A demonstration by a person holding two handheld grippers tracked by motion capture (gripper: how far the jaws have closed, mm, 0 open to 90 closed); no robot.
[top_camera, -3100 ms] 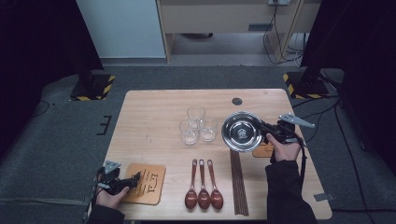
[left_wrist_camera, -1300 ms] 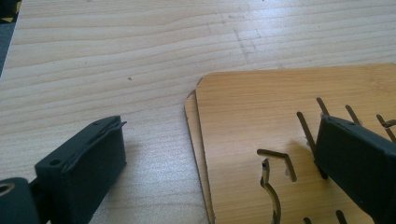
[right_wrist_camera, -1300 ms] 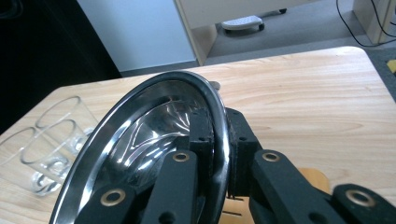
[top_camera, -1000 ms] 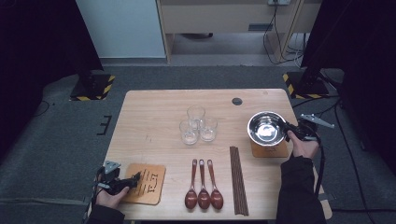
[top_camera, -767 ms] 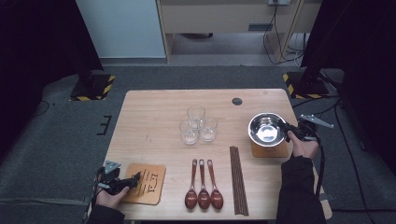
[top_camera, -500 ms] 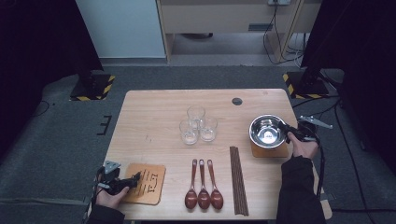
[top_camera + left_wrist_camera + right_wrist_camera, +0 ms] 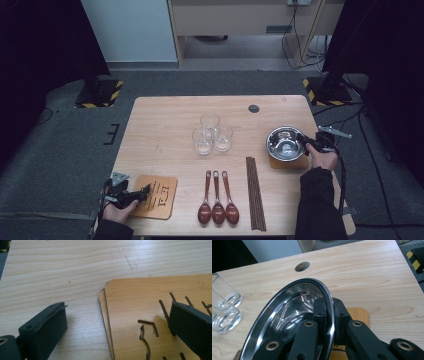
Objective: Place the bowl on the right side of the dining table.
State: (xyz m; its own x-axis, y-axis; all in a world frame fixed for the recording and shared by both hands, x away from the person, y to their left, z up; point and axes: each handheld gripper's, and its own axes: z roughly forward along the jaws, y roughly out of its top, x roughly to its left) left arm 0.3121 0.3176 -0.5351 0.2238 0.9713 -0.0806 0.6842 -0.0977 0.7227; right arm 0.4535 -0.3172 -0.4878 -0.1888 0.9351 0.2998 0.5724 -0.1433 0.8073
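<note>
My right gripper point(image 7: 302, 141) is shut on the right rim of a shiny steel bowl point(image 7: 285, 144), low over a square wooden coaster point(image 7: 289, 163) at the table's right side. In the right gripper view one jaw sits inside the steel bowl point(image 7: 287, 320) and one outside, with the right gripper point(image 7: 328, 311) pinching the rim above the coaster point(image 7: 359, 313). My left gripper point(image 7: 142, 192) stands open at the front left, one jaw over a slotted wooden coaster point(image 7: 157, 196). In the left gripper view the left gripper point(image 7: 117, 325) straddles the edge of two stacked slotted coasters point(image 7: 140, 305).
Three clear glasses point(image 7: 211, 133) stand clustered mid-table. Three dark wooden spoons point(image 7: 217, 200) lie side by side at the front, with dark chopsticks point(image 7: 254, 192) to their right. A round cable hole point(image 7: 254, 108) is at the back of the table point(image 7: 165, 130).
My right gripper carried the steel bowl rightward from mid-table to over the coaster, then lowered it toward the coaster. My left gripper stayed still.
</note>
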